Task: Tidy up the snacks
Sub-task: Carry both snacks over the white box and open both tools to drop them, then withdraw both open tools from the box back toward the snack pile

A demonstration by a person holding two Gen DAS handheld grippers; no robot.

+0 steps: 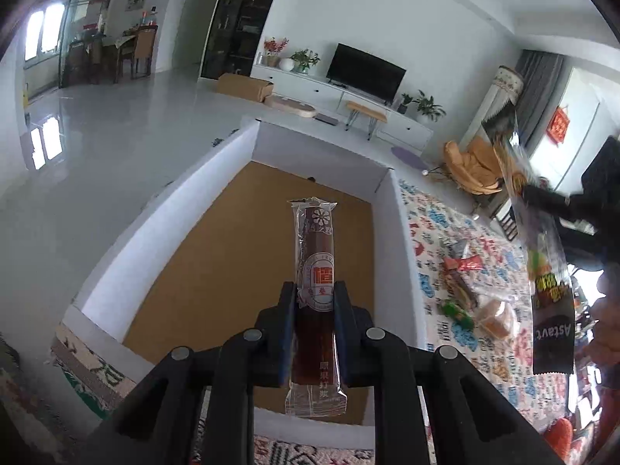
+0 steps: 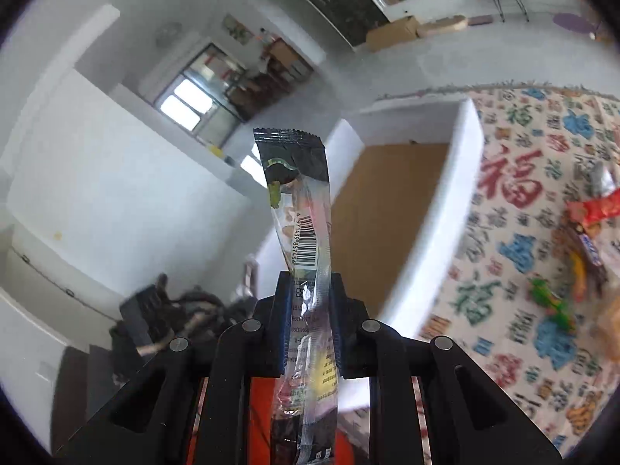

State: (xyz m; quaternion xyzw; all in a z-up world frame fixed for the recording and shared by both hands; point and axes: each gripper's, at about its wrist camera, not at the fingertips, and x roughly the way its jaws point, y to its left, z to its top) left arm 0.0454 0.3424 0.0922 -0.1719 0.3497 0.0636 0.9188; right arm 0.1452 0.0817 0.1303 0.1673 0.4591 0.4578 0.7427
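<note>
- The dark red fruit-paste stick (image 1: 314,271), in a clear wrapper, sits at the centre of the left wrist view, clamped between the jaws of the left gripper (image 1: 313,302) partway along its length; its far end points over the brown floor of the white-walled box (image 1: 162,224).
- The black-and-clear nut bar packet (image 2: 300,209) fills the middle of the right wrist view, pinched at its lower half by the right gripper (image 2: 310,302); its free upper end leans toward the upper left of the frame.
- The same packet shows at the right edge of the left wrist view, raised above the patterned cloth (image 1: 438,228), beside the box rather than over it.
- The step in hand looks like placing both held snacks in the box. The left stick already hangs over the opening, so lowering it close to the floor before releasing should keep it from bouncing or rolling.
- Laying it parallel to a wall would leave room for the rest.
- The right packet is floppy and probably has to clear the box's near white wall first; that view is blurred, so its exact height is unclear.
- Loose snacks (image 1: 465,290) lie on the cloth at lower right of the left wrist view, well apart from the box.
</note>
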